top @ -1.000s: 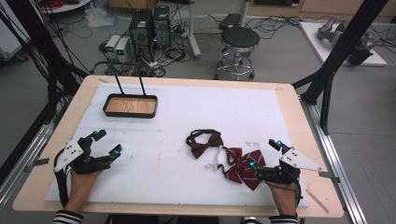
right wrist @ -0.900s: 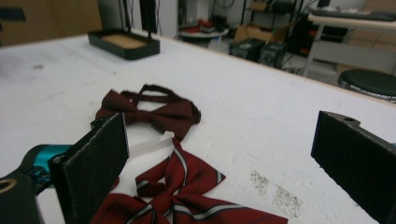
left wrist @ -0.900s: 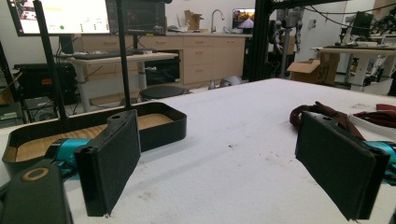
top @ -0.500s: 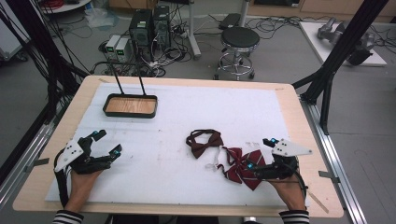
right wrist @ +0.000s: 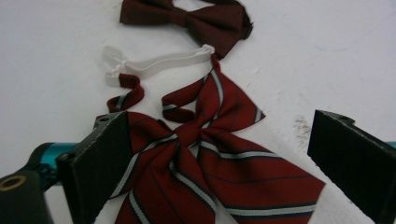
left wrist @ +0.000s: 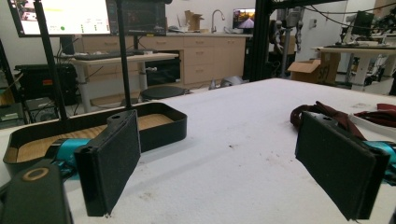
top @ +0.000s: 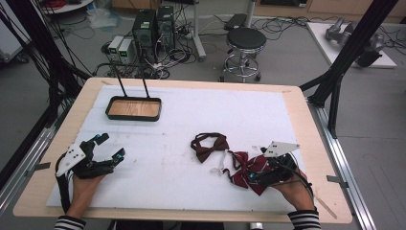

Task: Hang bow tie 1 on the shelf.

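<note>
A striped red bow tie with a white elastic strap lies on the white mat at the front right. Just beyond it sits a plain dark maroon bow tie. My right gripper is open, low over the striped bow tie, with one jaw on each side of the cloth. My left gripper stands open at the front left, resting near the mat with nothing between its jaws.
A black tray with a wooden floor and two upright rods stands at the back left of the white mat. Bare mat stretches between the two grippers. A stool and computer boxes stand on the floor beyond the table.
My right gripper has moved left and down over the striped bow tie, so the cloth now lies between its jaws. The left gripper has stayed put.
</note>
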